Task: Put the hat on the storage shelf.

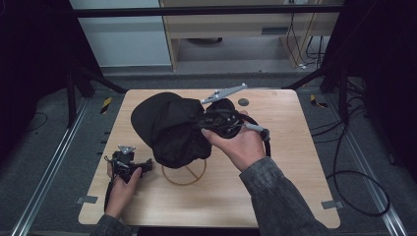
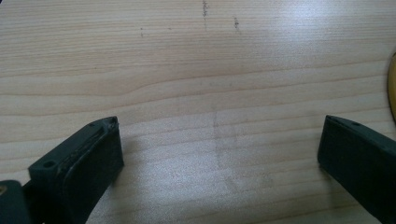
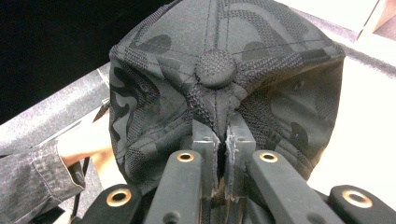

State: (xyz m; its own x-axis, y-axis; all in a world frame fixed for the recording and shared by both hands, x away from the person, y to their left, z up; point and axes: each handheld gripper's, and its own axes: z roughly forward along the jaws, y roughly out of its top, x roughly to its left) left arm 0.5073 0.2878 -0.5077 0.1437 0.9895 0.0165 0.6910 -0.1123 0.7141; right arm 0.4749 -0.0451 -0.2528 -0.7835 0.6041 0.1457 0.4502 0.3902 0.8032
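A black cap (image 1: 169,125) with a dark camouflage pattern hangs above the middle of the wooden table (image 1: 275,182). My right gripper (image 1: 209,120) is shut on it, held in a hand from the right. In the right gripper view the jaws pinch a fold of the cap's crown (image 3: 219,60) just below its top button, at the right gripper (image 3: 222,140). My left gripper (image 1: 142,166) rests low at the table's left front, open. In the left gripper view the left gripper (image 2: 219,149) has its jaws wide apart over bare wood with nothing between them.
A thin wooden ring stand (image 1: 184,175) sits on the table under the cap. A small dark disc (image 1: 243,102) lies near the far edge. Metal rails (image 1: 44,177) run along both sides of the table, and cables (image 1: 354,182) lie on the floor at right.
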